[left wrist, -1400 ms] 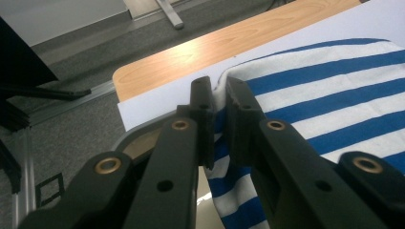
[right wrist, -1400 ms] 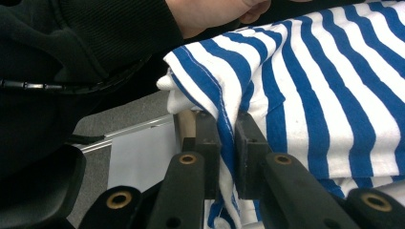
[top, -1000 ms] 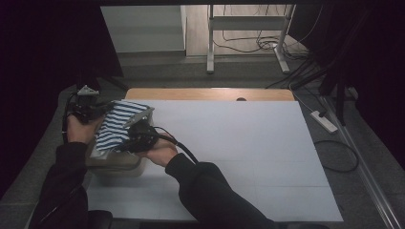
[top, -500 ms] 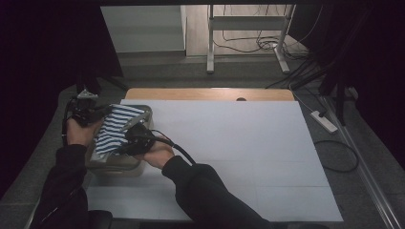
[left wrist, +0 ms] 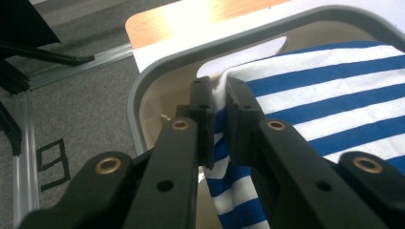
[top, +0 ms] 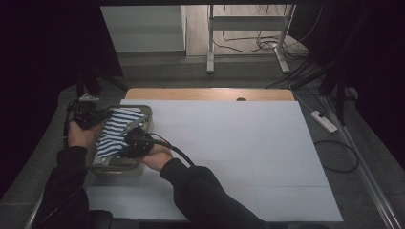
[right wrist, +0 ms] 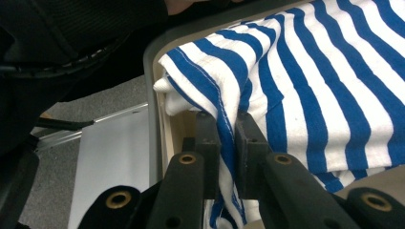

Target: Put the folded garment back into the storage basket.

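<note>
Both hands have drawn slightly nearer the person across the last second, and the blue-and-white striped cloth (top: 114,131) has sunk with them, lying lower over the beige plastic bin with a grey rim (top: 147,113) than it did a second ago. Nearest the person, dark sleeves reach in from the bottom of the high view toward the bin at the table's near left corner. The right gripper (top: 128,143) sits at the bin's near side, its jaws clamped on a folded hem of the cloth; in the right gripper view (right wrist: 227,129) the striped fabric is pinched tight between the two black jaws and spreads away over the bin's interior. Farther off, the left gripper (top: 95,116) holds the cloth's far left edge; the left gripper view (left wrist: 218,102) shows its jaws closed on a white-and-blue fold just inside the grey rim. The cloth is stretched between the two grippers, draped across the bin's opening. Beyond lies the white sheet covering the table (top: 229,143), then a strip of bare wooden tabletop (top: 200,94), then the grey floor with cables (top: 258,45).
</note>
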`<state>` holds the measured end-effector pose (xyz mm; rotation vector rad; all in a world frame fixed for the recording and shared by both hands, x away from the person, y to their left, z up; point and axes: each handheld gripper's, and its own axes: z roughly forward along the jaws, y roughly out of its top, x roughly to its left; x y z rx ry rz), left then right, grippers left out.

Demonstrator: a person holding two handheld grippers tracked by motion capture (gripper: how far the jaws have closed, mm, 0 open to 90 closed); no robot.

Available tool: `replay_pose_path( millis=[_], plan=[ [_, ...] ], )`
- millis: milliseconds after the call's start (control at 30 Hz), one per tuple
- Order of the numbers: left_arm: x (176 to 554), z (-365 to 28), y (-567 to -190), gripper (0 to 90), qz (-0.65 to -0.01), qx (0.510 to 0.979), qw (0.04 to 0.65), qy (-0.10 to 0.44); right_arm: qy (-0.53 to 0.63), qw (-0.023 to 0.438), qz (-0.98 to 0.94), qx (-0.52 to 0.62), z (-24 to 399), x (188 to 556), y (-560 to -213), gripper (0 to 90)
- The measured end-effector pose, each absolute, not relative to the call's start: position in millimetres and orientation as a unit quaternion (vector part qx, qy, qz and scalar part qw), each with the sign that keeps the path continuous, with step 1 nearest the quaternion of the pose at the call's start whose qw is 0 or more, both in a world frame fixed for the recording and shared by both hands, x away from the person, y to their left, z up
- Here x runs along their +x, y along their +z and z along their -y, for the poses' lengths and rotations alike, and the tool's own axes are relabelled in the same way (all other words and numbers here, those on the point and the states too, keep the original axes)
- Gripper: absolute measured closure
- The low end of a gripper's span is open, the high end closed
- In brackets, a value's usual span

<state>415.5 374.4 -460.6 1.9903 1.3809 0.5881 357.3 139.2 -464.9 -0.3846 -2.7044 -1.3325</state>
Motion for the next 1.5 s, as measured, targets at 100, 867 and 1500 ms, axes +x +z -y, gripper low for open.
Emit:
replay_pose_path(
  millis=[100, 867, 1500],
  plan=[
    [416.4, -374.4, -462.8, 82.8, -0.526, 0.758, 0.314, 0.223, -0.435, 0.049, 0.89, -0.126, -140.2, 357.6, -467.8, 82.3],
    [424.0, -369.7, -467.9, 68.0, -0.526, 0.773, 0.268, 0.231, -0.425, 0.034, 0.895, -0.133, -143.4, 355.1, -474.7, 62.2],
    [419.6, -371.7, -462.9, 41.5, -0.545, 0.753, 0.295, 0.22, -0.437, 0.013, 0.889, -0.136, -129.0, 355.0, -464.6, 32.5]
  ],
)
